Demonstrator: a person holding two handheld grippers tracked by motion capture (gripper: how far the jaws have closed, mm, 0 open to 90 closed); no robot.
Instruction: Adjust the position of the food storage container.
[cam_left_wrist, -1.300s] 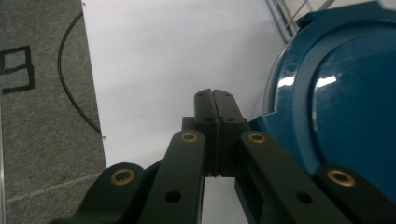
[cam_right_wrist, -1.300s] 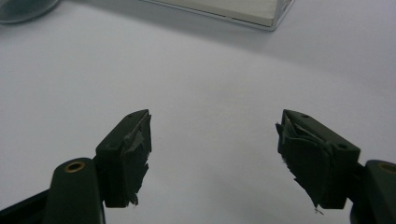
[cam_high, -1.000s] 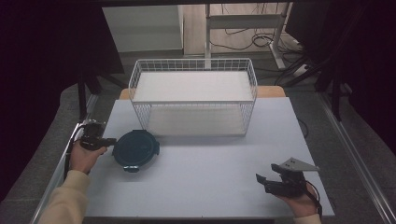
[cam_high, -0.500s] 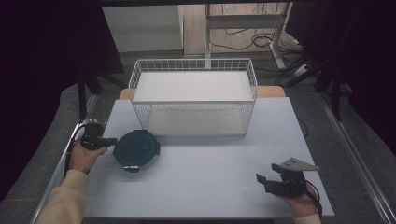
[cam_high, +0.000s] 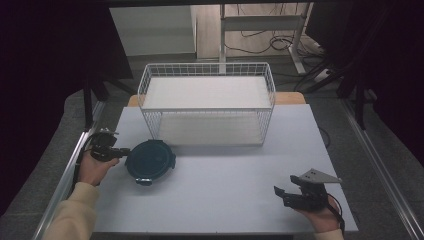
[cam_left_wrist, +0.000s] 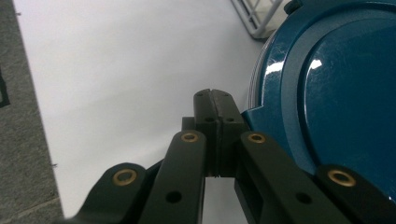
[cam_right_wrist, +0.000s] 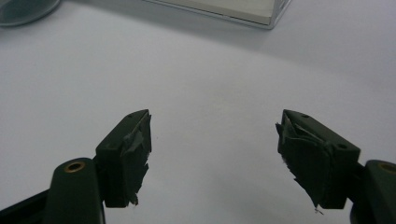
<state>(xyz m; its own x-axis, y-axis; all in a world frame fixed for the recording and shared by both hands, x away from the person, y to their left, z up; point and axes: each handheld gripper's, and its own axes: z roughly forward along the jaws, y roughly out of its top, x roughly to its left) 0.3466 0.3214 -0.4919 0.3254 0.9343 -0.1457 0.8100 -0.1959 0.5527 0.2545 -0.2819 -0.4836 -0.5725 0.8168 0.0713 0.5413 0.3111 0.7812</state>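
Note:
A round dark-blue lidded container (cam_high: 150, 160) lies on the white table (cam_high: 225, 195) at the left, in front of the wire basket. My left gripper (cam_high: 120, 151) points at its left rim, jaws pressed together. In the left gripper view the closed tips (cam_left_wrist: 214, 95) sit right beside the container's glossy lid (cam_left_wrist: 336, 93) with nothing between the pads. Near the front right edge my right gripper (cam_high: 280, 194) rests in a hand, jaws apart. The right gripper view has the gripper (cam_right_wrist: 215, 121) over bare table, its pads covered in torn black tape.
A white wire basket (cam_high: 207, 107) with a white floor stands at the back middle of the table; its corner (cam_left_wrist: 254, 18) is close beyond the container. Metal rails run along both table sides. The basket's base edge (cam_right_wrist: 233, 11) lies far ahead of the right gripper.

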